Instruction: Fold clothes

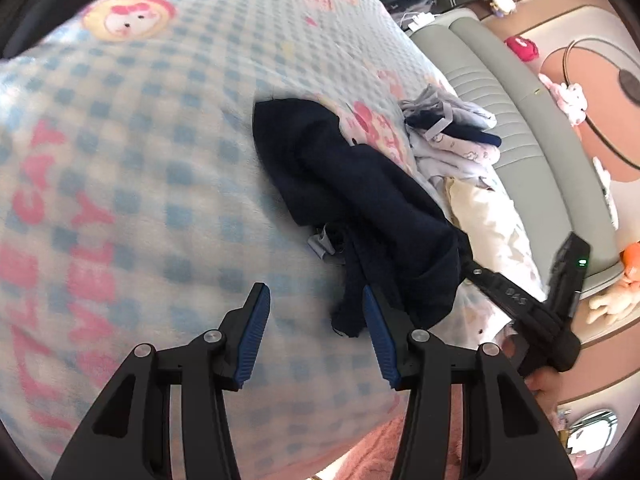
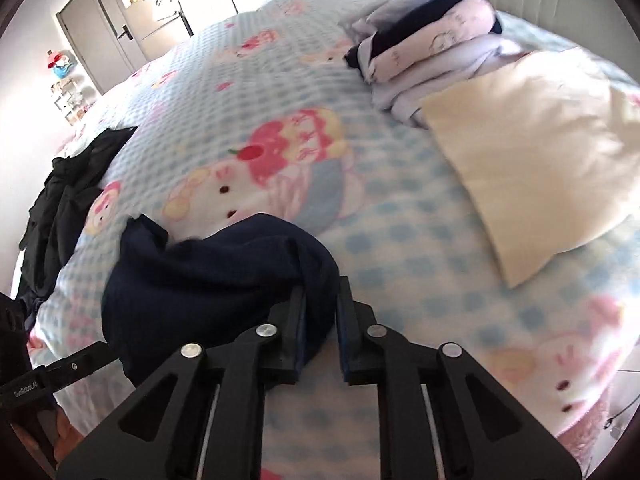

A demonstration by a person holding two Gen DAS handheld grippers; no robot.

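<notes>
The right claw (image 2: 320, 320) pinches a crumpled navy knit garment (image 2: 208, 280) on the blue-checked cartoon blanket (image 2: 400, 208); the left claw (image 1: 316, 328) gapes empty.

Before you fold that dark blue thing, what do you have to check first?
1. Right gripper pinching the dark blue garment: ok, cloth sits between its nearly closed pads.
2. Left gripper free to grab: ok, open, nothing between its pads.
3. Garment spread flat: not ok, it lies bunched.
4. Room on the checked blanket for laying it out: ok.
5. Folded pile out of the way: ok, near the headboard.
6. Which garment edge is held: cannot tell.
</notes>
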